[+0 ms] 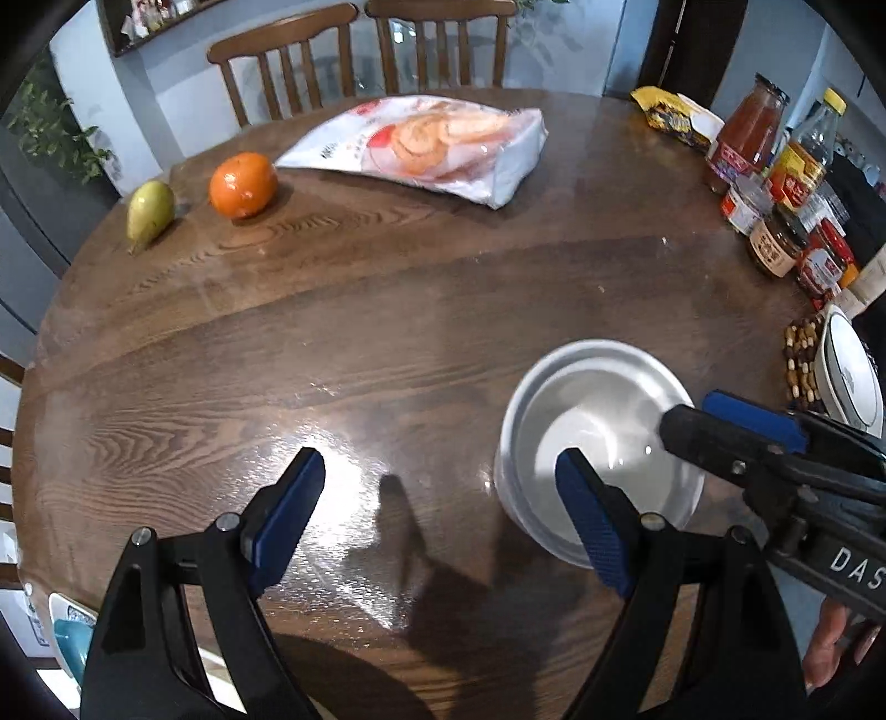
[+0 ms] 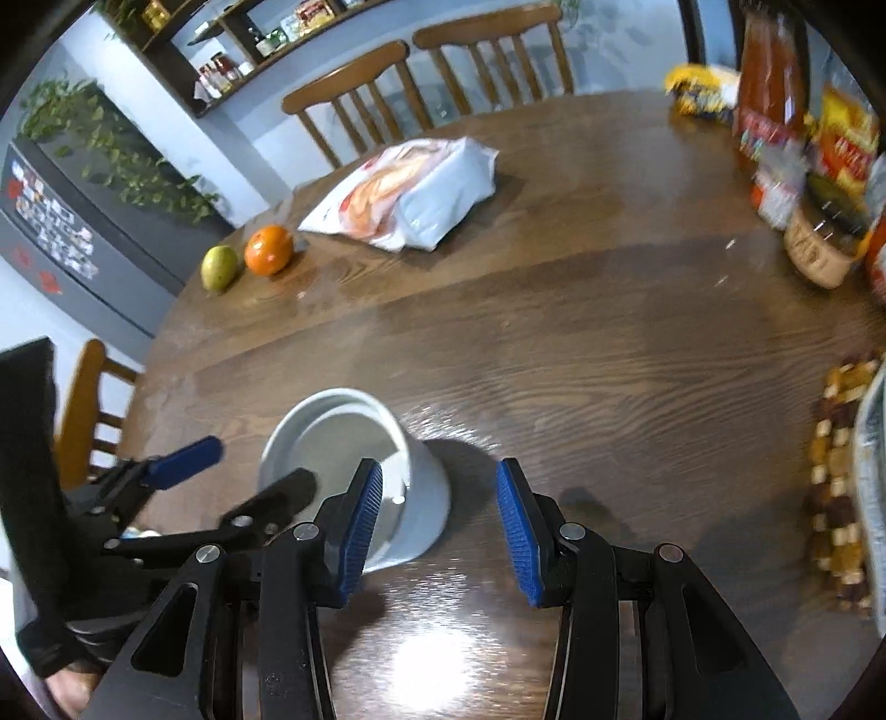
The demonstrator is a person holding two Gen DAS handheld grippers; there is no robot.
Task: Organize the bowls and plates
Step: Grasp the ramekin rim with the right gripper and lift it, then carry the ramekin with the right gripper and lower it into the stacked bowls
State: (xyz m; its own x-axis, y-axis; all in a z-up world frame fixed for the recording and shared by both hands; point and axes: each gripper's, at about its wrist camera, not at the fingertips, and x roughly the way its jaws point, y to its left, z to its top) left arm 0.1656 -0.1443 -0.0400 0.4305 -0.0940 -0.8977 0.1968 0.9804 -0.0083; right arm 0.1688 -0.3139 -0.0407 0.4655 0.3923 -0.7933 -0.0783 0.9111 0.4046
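The left gripper (image 1: 440, 520) hangs low over the round wooden table (image 1: 387, 343), its blue-padded jaws spread wide with only bare tabletop between them; its right pad overlaps the near side of the white bowls (image 1: 598, 421) in the left wrist view, contact unclear. The right gripper (image 2: 437, 526) stands about half open, nothing between its pads, the bowls just to its left. The bowls are glossy white, one nested in another, upright on the table near its front edge. Both grippers crowd the bowls from either side. At the table's right edge a white dish (image 1: 853, 382) rests on a beaded wooden trivet (image 1: 803, 360), and behind it bottles and jars (image 1: 775, 183) stand clustered. Far across lie a snack bag (image 1: 432, 144), an orange (image 1: 242, 184) and a pear (image 1: 149, 207), well apart from the bowls. Two wooden chairs (image 1: 360, 50) stand beyond the far rim. The table's middle is open wood
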